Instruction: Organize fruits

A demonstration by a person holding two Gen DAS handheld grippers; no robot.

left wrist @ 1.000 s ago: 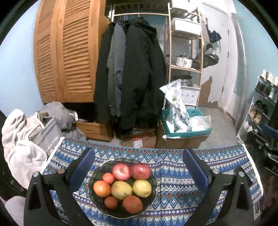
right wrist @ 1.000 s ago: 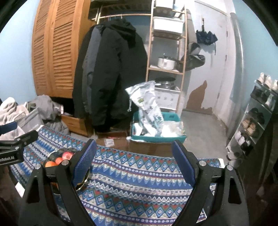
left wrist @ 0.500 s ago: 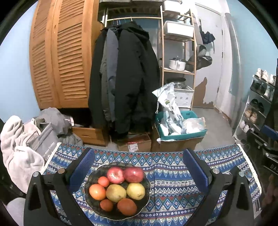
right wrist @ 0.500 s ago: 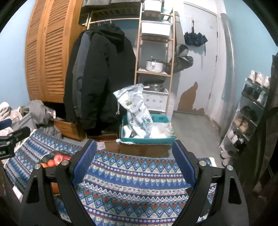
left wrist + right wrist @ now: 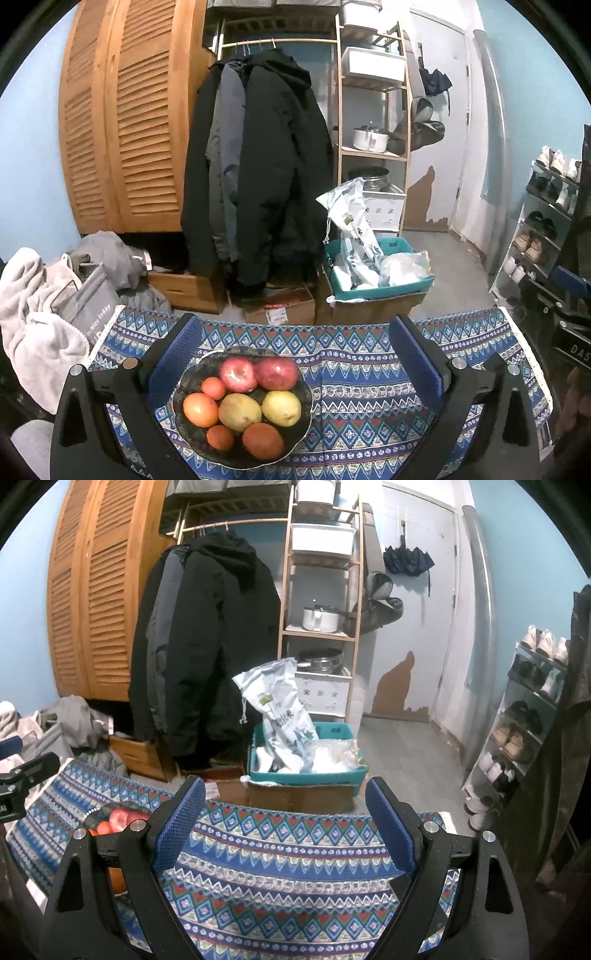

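- Right tool [image 5: 284, 812] gapes empty above the patterned worktop [image 5: 295, 867].
- Fruit bowl [image 5: 110, 818] sits left of it, partly hidden.
- Teal bin [image 5: 306, 753] beyond.

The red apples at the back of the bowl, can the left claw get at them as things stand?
Probably yes. The left claw is open and empty above the bowl, and the two red apples lie uncovered on top of the pile, with nothing between them and the claw.

Black two-finger left gripper [image 5: 295, 347], blue textured fingers [image 5: 175, 354], silver screws, matching right gripper [image 5: 286, 812]
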